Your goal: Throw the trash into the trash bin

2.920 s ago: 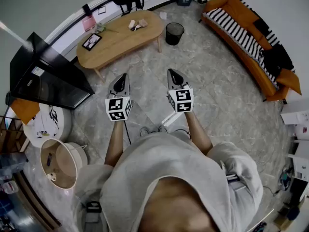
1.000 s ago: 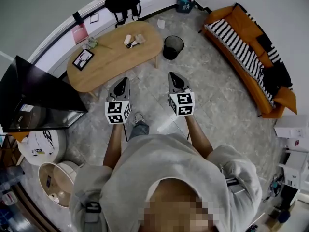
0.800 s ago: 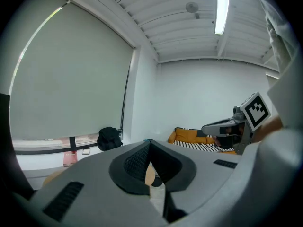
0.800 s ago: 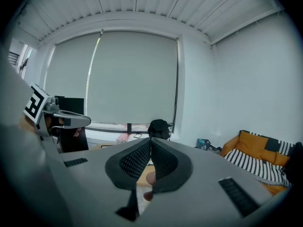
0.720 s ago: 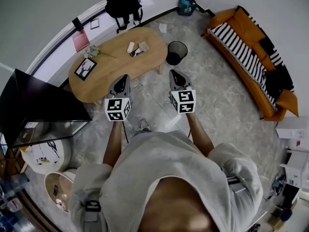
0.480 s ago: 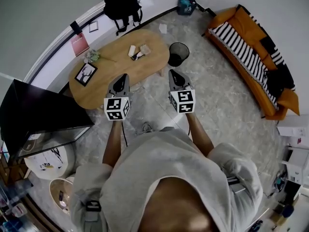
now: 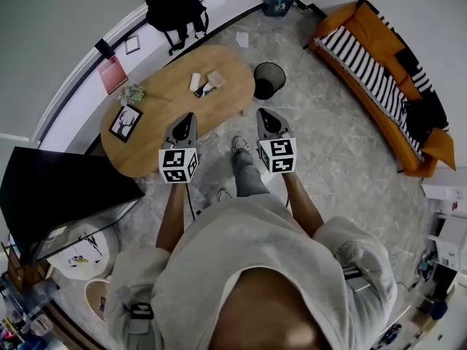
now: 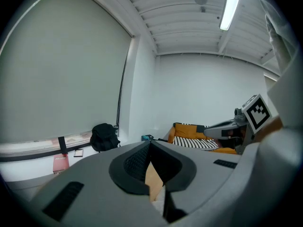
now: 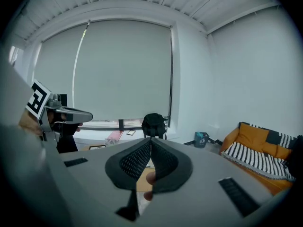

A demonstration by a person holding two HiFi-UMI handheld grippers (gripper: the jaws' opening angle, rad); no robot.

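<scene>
The left gripper (image 8: 150, 143) has its two jaws pressed together at the tips. Nothing is between them. The right gripper (image 9: 150, 140) is the same, with its jaws pressed together and holding nothing.

The person holds both grippers out in front, side by side and apart from each other. The person's leg (image 7: 246, 172) and shoe show between them. In the head view, the left gripper's tip is over the near edge of the wooden table (image 7: 157, 111). The right gripper is over the grey floor (image 7: 328, 137), near the table's right end.

The trash lies on the table top, toward its far right end. There is a white piece (image 7: 195, 82) and a brown piece (image 7: 214, 79), with a small dark thing between them.

The black trash bin (image 7: 269, 80) stands on the floor just beside the table's right end, past the right gripper.

A picture frame (image 7: 125, 122) and a small bunch of flowers (image 7: 131, 93) sit on the left part of the table. A black backpack (image 7: 174, 6) leans by the wall behind the table. An orange sofa (image 7: 379, 71) with a striped cover runs along the right side.
</scene>
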